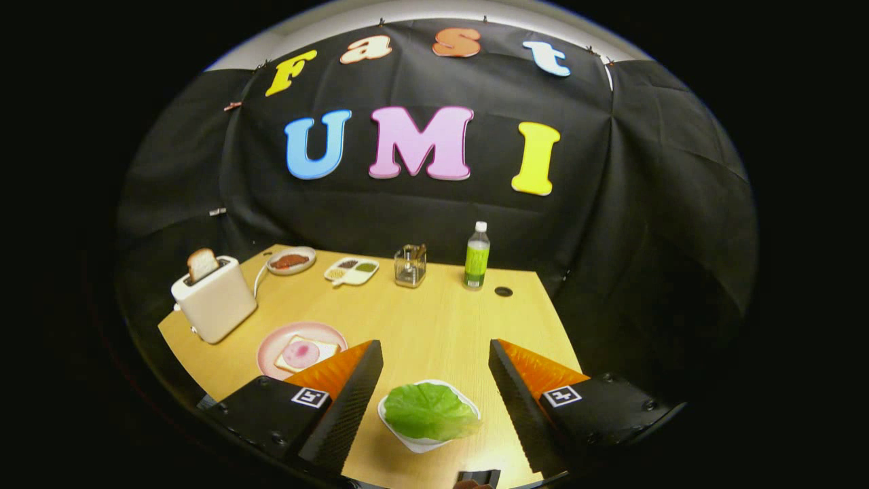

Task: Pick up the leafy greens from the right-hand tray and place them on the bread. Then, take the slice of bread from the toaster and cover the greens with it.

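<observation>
A green leaf [430,410] lies on a small white tray [415,443] on the wooden table, between my two fingers and below their tips. My gripper [434,353] is open and holds nothing. To the left of the left finger, a pink plate [271,343] carries a slice of bread [304,353] with a pink round slice on top. Further back on the left stands a white toaster [216,299] with a slice of bread [201,263] sticking up out of its slot.
Along the back of the table [421,326] stand a dish with brown food [291,260], a divided white dish [352,270], a clear glass holder [410,265] and a green bottle [476,257]. A small dark hole [503,291] lies near the bottle.
</observation>
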The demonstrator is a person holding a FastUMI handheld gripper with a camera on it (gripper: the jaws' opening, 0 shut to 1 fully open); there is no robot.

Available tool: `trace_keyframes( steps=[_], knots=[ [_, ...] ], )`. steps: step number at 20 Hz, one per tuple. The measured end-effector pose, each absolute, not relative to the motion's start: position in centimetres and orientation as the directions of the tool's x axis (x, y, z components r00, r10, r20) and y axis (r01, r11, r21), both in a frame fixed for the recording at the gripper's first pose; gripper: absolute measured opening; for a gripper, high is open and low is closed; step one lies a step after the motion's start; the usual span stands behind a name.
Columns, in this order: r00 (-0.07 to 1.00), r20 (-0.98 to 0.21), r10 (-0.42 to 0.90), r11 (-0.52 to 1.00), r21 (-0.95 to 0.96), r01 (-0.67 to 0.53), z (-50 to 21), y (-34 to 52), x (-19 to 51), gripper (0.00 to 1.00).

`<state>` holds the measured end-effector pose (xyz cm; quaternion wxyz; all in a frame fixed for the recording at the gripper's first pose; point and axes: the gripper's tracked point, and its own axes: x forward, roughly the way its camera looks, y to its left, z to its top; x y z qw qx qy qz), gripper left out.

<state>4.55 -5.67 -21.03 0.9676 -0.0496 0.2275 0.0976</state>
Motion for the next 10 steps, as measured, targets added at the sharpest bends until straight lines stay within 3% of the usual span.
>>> trace_keyframes(
  steps=[10],
  knots=[
    [0.668,-0.703,0.243,0.915,-0.063,-0.398,-35.9,-5.1,4.9,0.98]
  ],
)
